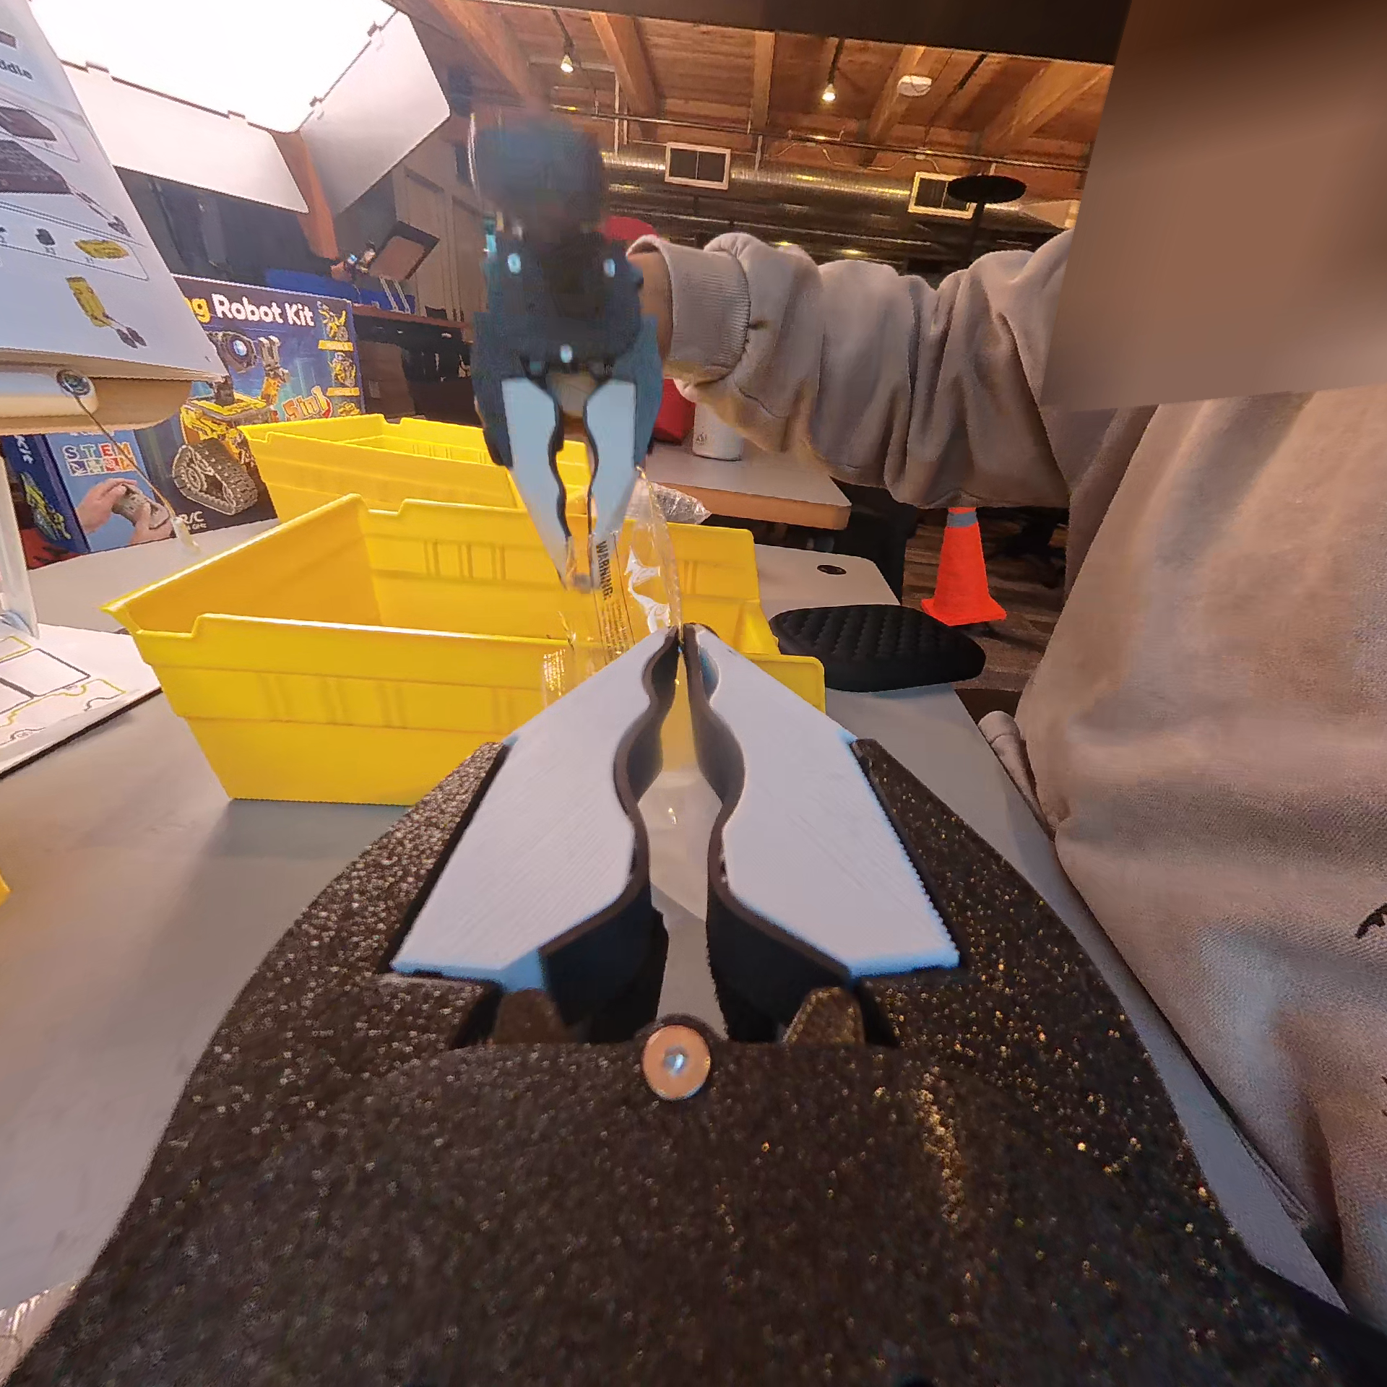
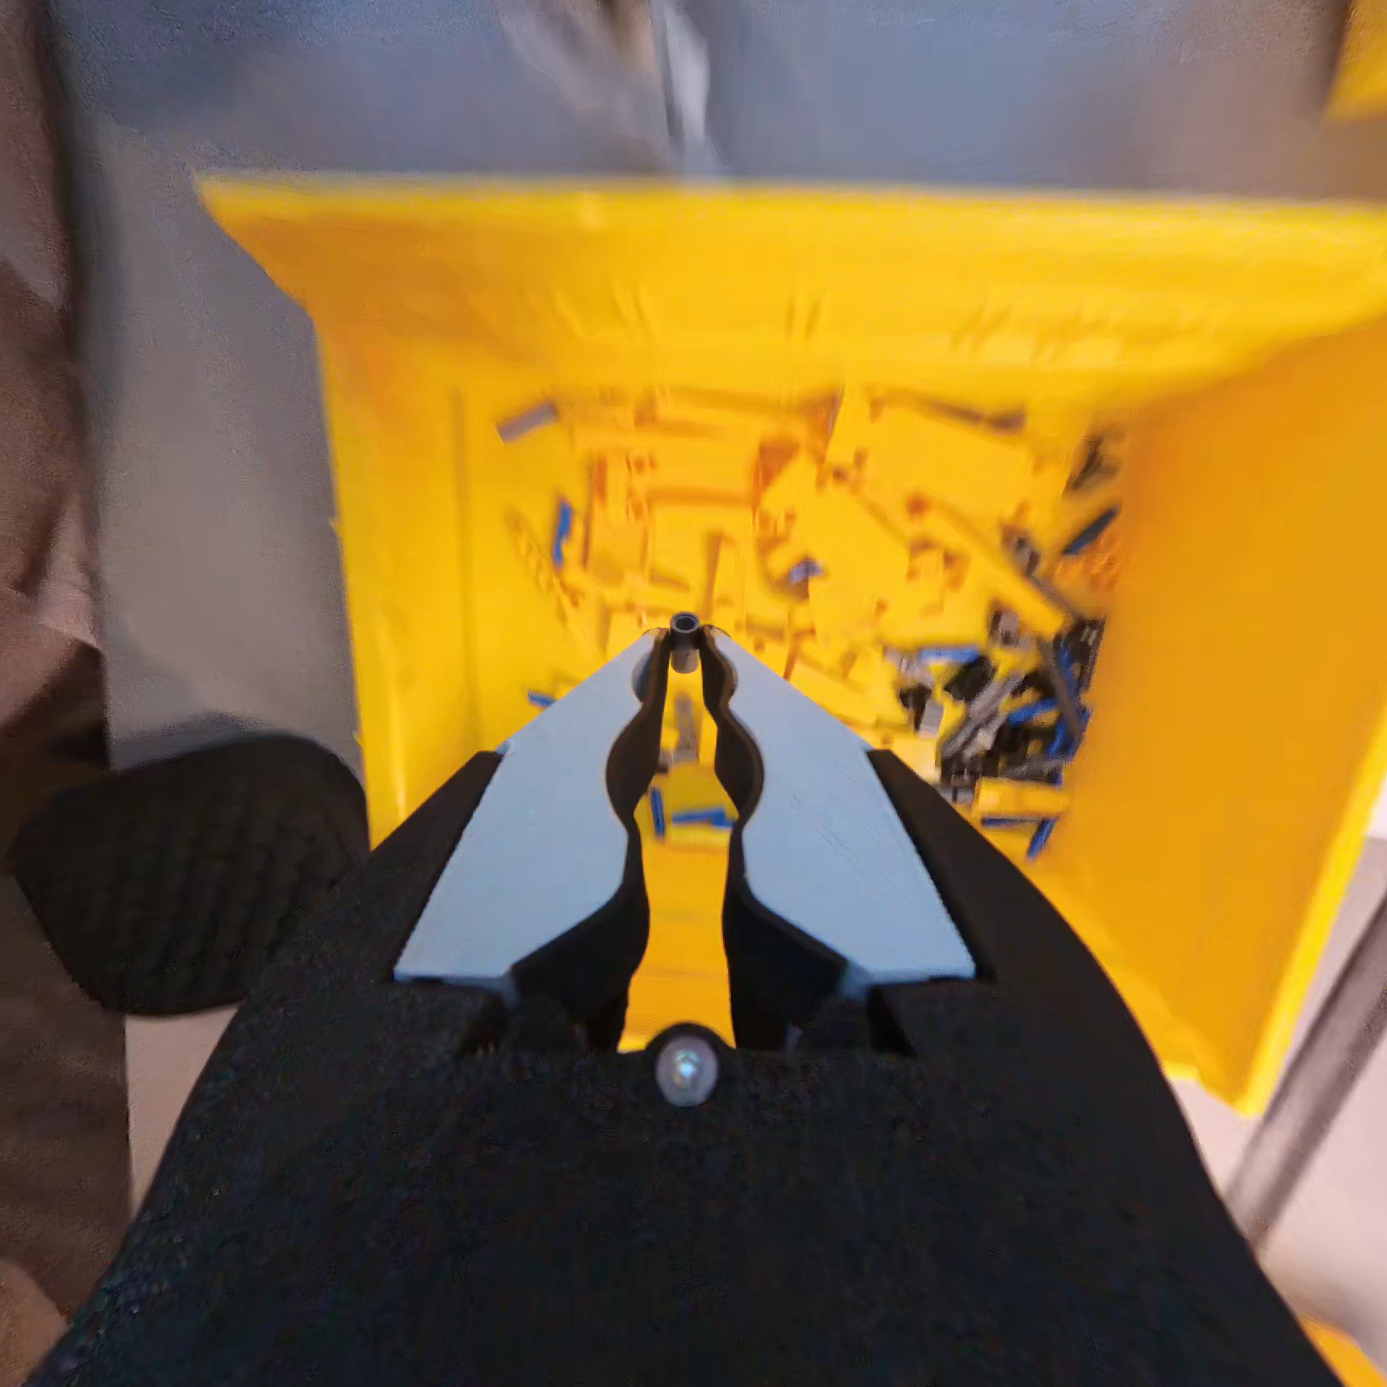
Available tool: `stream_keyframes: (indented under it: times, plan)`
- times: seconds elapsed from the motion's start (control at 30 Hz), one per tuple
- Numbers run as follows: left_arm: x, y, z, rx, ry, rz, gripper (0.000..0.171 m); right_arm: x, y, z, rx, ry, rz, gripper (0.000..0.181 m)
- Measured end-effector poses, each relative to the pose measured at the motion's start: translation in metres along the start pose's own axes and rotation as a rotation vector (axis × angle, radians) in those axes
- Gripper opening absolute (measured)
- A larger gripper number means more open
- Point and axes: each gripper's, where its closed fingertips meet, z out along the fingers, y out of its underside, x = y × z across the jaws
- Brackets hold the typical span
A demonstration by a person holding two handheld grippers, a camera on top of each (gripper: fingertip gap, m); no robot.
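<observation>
Above the nearest yellow bin (image 1: 360,675) on the grey bench (image 1: 112,901), the left tool (image 1: 681,638) pinches a clear plastic bag (image 1: 638,593) at its tips. Opposite it, the right tool (image 2: 684,638) is clamped on a small dark grey tubular piece (image 2: 684,629), held over the bin's loose yellow, blue and black building parts (image 2: 863,600). A black textured pad (image 1: 878,645) lies beside the bin.

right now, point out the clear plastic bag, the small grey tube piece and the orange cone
clear plastic bag (image 1: 627,600), left wrist view, its printed upper part
small grey tube piece (image 2: 684,639), right wrist view, its side below the open end
orange cone (image 1: 964,564), left wrist view, mid body
</observation>
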Motion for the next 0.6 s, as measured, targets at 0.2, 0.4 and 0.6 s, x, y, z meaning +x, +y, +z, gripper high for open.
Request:
stream_keyframes:
  times: [0.2, 0.4, 0.6]
  plan:
    - [0.006, -0.002, 0.002, 0.015, 0.028, 0.008, 0.000, -0.028, -0.118, -0.042, 0.521, -0.035, -0.146, 0.007]
    - [0.008, -0.006, 0.001, 0.035, 0.034, 0.015, 0.000, -0.030, -0.135, -0.020, 0.538, -0.020, -0.162, 0.014]
    - [0.010, -0.008, 0.000, 0.040, 0.041, 0.016, 0.000, -0.004, -0.083, -0.028, 0.398, 0.072, -0.073, 0.016]
